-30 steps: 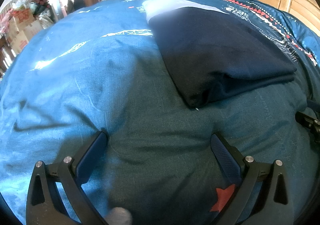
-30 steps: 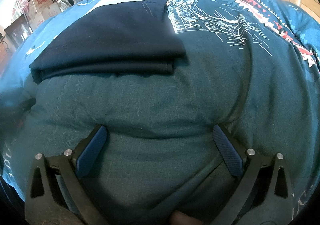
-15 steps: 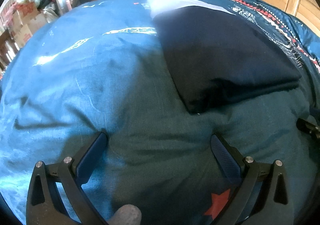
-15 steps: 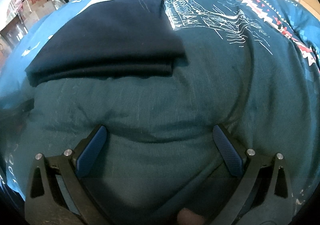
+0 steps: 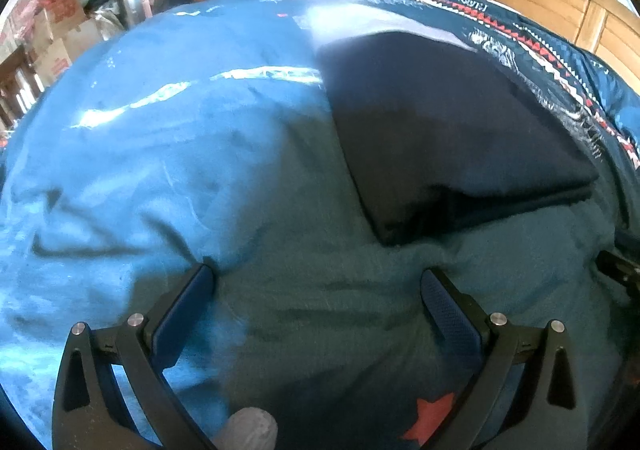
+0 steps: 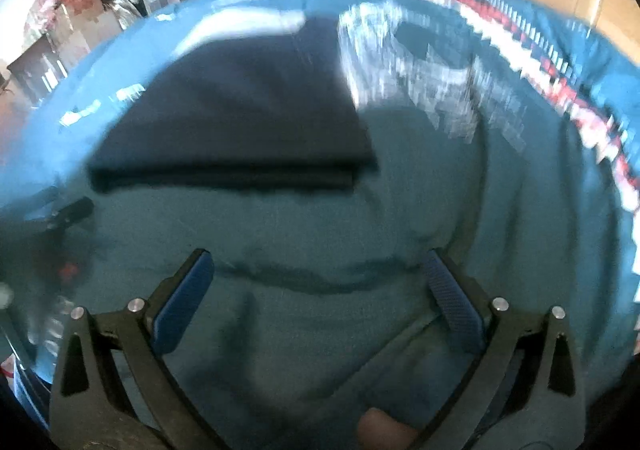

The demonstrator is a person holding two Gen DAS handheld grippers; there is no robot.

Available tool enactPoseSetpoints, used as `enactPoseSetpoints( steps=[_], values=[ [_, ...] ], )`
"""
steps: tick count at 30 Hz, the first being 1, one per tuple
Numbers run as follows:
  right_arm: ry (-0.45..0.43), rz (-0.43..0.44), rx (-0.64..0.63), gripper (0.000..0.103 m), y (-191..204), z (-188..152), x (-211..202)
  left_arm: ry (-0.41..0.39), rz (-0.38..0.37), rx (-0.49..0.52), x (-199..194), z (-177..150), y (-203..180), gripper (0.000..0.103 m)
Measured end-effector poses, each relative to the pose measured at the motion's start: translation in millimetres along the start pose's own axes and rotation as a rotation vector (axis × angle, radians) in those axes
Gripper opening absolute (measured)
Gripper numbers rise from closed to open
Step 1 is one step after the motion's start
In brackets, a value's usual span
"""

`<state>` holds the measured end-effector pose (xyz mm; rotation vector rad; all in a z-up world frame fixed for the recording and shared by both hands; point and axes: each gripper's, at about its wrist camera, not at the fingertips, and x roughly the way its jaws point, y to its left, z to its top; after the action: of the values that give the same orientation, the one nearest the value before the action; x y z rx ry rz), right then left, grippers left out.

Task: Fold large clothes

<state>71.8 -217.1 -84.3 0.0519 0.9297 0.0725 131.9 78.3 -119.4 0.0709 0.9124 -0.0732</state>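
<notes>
Grippers, left [image 5: 316,280] and right [image 6: 318,270], spread wide above quilt [image 5: 160,154].

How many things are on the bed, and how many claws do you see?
Folded dark garment: 1
Blue quilt: 1
Claws, left and right, both open: 2
Total: 4

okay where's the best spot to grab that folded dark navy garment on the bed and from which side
Probably the near folded edge of the dark navy garment, approached low from the front. That edge lies straight, stacked in layers and slightly raised off the blue bedspread. The left gripper suits its near-left corner, the right gripper the right end; both jaws are open.
</notes>
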Motion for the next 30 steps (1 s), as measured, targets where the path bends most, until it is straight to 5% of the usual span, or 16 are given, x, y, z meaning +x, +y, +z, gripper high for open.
enactPoseSetpoints(
  steps=[13,22,30],
  values=[
    [-0.219,0.012,-0.014,0.103,34.3,74.7,-159.9,-0.403,-0.011,-0.042,-221.1,76.9,-37.5,0.103],
    [-0.319,-0.071,-0.011,0.103,45.4,78.7,-217.6,-0.475,0.005,-0.097,-301.4,76.5,-35.4,0.103],
    [-0.315,-0.054,0.02,0.103,40.1,70.5,-226.9,-0.474,0.008,-0.062,-320.6,68.7,-47.8,0.103]
  ],
)
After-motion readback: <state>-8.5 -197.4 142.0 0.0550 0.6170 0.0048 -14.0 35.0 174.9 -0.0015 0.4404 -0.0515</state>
